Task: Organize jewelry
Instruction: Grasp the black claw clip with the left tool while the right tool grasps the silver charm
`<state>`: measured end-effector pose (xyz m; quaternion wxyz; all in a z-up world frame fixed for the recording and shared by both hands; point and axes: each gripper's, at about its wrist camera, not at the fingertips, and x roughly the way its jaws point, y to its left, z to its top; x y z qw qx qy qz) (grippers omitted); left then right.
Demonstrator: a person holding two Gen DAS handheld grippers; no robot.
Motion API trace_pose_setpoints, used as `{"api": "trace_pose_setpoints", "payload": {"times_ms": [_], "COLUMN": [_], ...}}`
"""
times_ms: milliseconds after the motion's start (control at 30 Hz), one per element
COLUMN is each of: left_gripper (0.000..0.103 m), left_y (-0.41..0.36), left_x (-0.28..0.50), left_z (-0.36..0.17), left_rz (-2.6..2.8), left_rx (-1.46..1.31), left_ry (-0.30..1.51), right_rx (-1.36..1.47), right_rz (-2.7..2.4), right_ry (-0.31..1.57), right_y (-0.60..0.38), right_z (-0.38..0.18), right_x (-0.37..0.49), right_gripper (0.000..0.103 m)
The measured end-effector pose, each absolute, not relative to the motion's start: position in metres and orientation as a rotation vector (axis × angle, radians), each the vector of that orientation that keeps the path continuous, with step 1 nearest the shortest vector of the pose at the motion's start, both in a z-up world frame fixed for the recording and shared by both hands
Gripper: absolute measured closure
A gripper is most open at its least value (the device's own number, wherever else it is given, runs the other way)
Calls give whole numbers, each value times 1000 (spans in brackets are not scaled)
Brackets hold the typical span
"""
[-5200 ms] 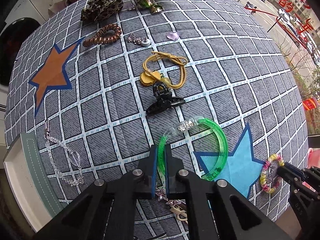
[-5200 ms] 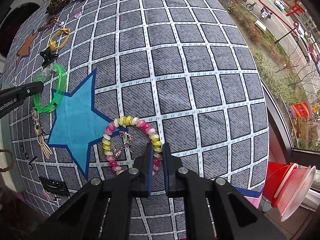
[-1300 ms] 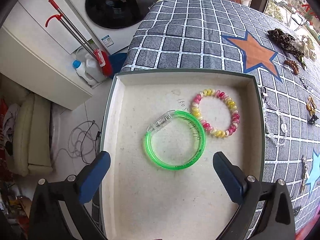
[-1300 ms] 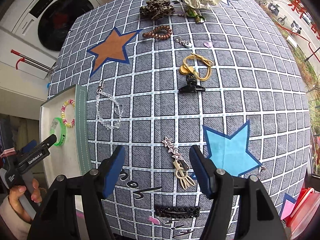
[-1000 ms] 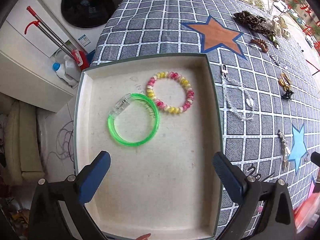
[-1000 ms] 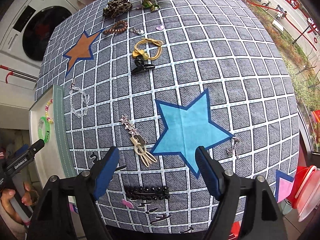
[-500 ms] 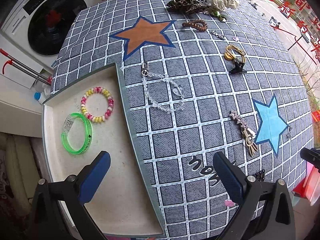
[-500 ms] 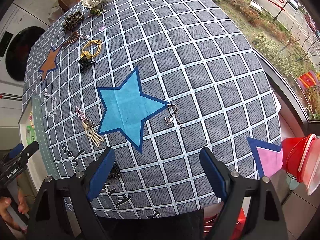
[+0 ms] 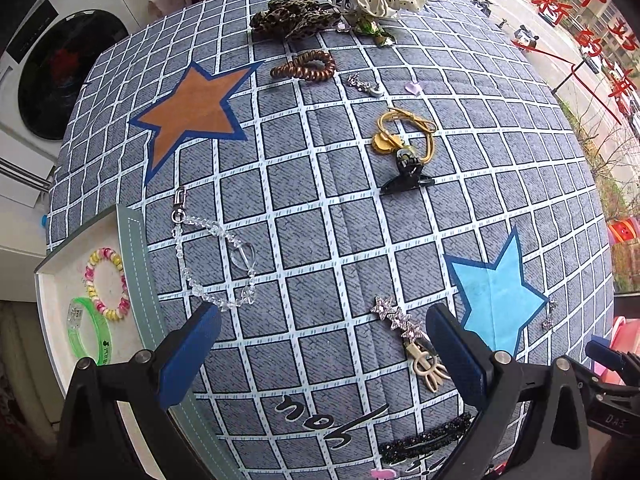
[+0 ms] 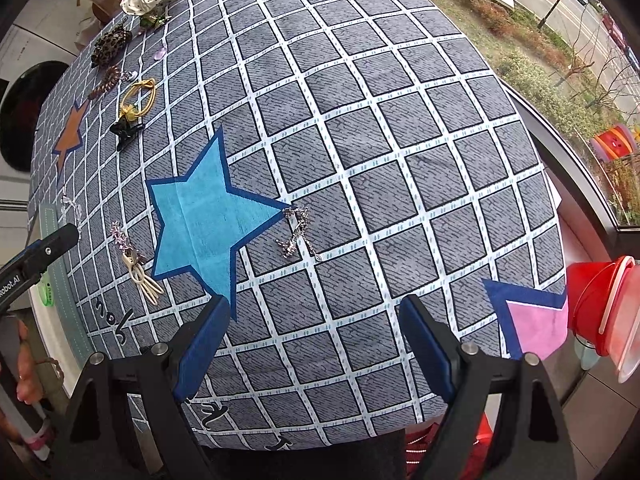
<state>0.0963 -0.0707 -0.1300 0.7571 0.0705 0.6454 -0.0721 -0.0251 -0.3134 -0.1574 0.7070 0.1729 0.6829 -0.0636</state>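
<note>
Left gripper (image 9: 323, 344) and right gripper (image 10: 316, 332) both gape empty above the table (image 10: 400, 140); 2 bracelets (image 9: 105, 280) lie in the tray (image 9: 132, 240)

A grey checked cloth (image 9: 320, 208) with white grid lines covers the counter. Printed on it are an orange star (image 9: 192, 112), a light blue star (image 9: 496, 288) and, at the cloth's near right corner, a pink star (image 10: 536, 324). Beyond the cloth's far left edge stands a white washing machine (image 9: 60, 76) with a dark round door. Off the cloth's right corner sits a red bucket (image 10: 592, 304). Past the right edge, a window shows a street with shrubs (image 10: 540, 36).
</note>
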Motion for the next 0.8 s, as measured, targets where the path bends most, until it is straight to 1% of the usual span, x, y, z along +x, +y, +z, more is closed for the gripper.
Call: {"api": "trace_pose_setpoints", "payload": {"times_ms": [433, 467, 533, 633, 733, 800], "left_gripper": [0, 2, 9, 10, 23, 23], "left_y": [-108, -111, -118, -125, -136, -135], "left_x": [148, 150, 157, 167, 178, 182], "left_z": [-157, -159, -165, -173, -178, -181], "left_rz": [-129, -129, -133, -129, -132, -130], "left_rx": [119, 119, 121, 122, 129, 132], "left_ry": [1391, 1389, 1401, 1401, 1405, 1399], "right_rx": [299, 295, 269, 234, 205, 184], "right_rz": [-91, -92, -97, -92, -98, -101], "right_ry": [1531, 1533, 1529, 1513, 1503, 1497], "right_y": [-314, -313, -310, -303, -284, -273], "right_z": [-182, -184, -188, -190, -193, -196], "right_x": [-5, -5, -4, 0, 9, 16], "right_gripper": [15, 15, 14, 14, 14, 16]}}
